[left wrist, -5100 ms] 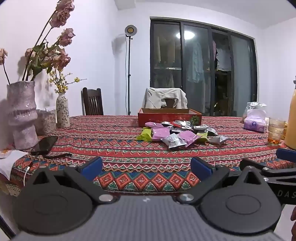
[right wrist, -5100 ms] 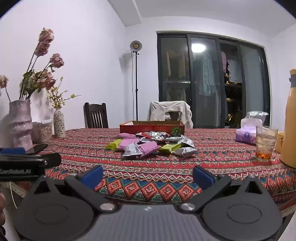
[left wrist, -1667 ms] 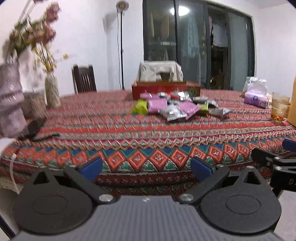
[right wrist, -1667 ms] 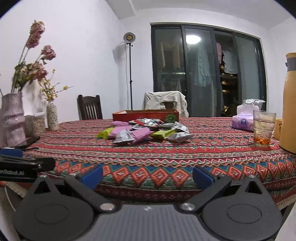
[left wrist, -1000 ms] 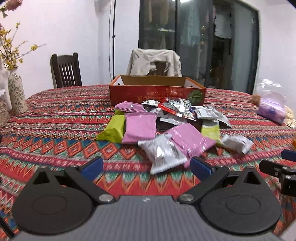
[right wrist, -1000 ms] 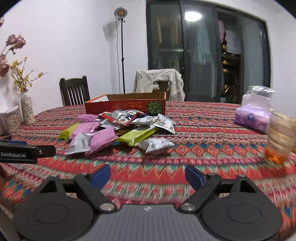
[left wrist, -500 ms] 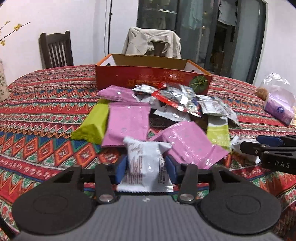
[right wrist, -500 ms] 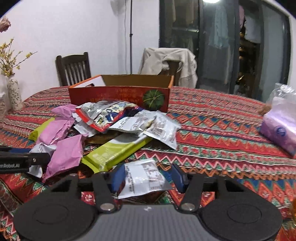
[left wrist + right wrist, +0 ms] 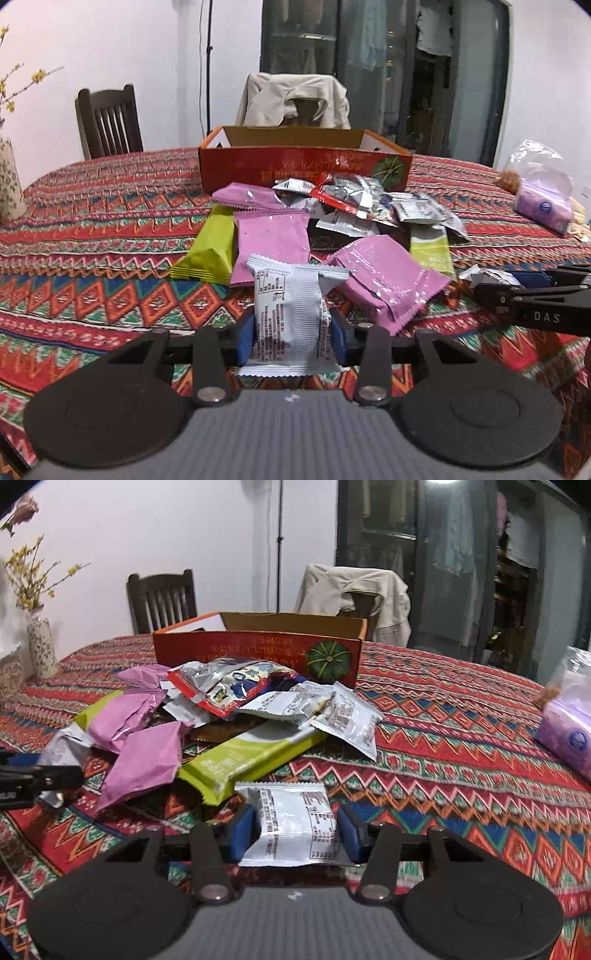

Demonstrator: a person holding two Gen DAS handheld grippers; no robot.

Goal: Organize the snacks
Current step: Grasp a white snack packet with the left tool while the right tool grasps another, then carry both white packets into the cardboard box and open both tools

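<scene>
White packet (image 9: 290, 314) between left tool (image 9: 291, 338) (squeezed).

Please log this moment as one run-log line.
left tool: closing on white packet | right tool: closing on silver packet | box: awaiting snacks

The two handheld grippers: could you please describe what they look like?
Both the left gripper and the right gripper share one build: black linkage arms with silver pivot screws, two round black discs, a ribbed grey body and blue finger pads. White lettering reading DAS marks the right gripper's side.
</scene>
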